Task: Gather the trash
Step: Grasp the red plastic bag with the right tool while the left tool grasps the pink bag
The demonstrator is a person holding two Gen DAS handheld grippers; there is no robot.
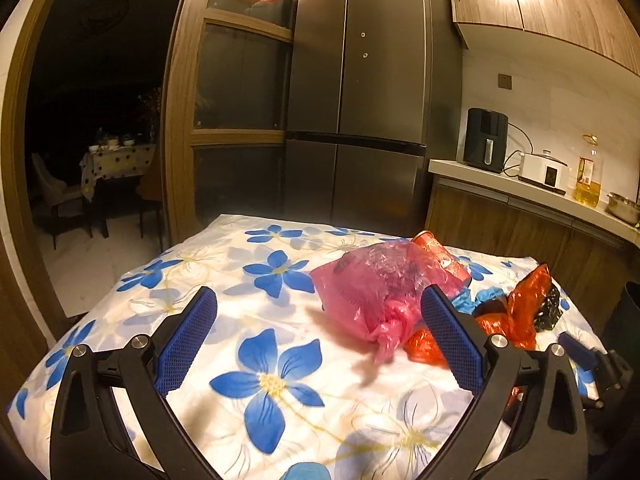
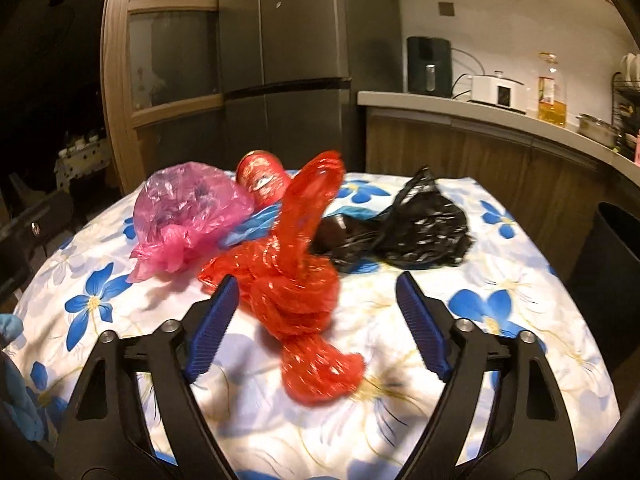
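A knotted pink plastic bag (image 1: 372,284) lies on the flowered tablecloth (image 1: 256,320), its knot just inside the right finger of my left gripper (image 1: 318,294), which is open and not touching it. Behind it lies a red can (image 1: 440,258) on its side. In the right wrist view a crumpled red plastic bag (image 2: 296,276) sits between the fingers of my right gripper (image 2: 318,280), which is open, with the pads apart from the bag. A black plastic bag (image 2: 420,232) lies further back right, the pink bag (image 2: 188,208) and the can (image 2: 262,178) back left.
A dark bin (image 2: 612,264) stands beside the table's right edge. Behind the table are a grey fridge (image 1: 360,92) and a kitchen counter (image 2: 460,106) with an air fryer, a cooker, an oil bottle and a pot. A blue scrap (image 2: 248,228) lies between the bags.
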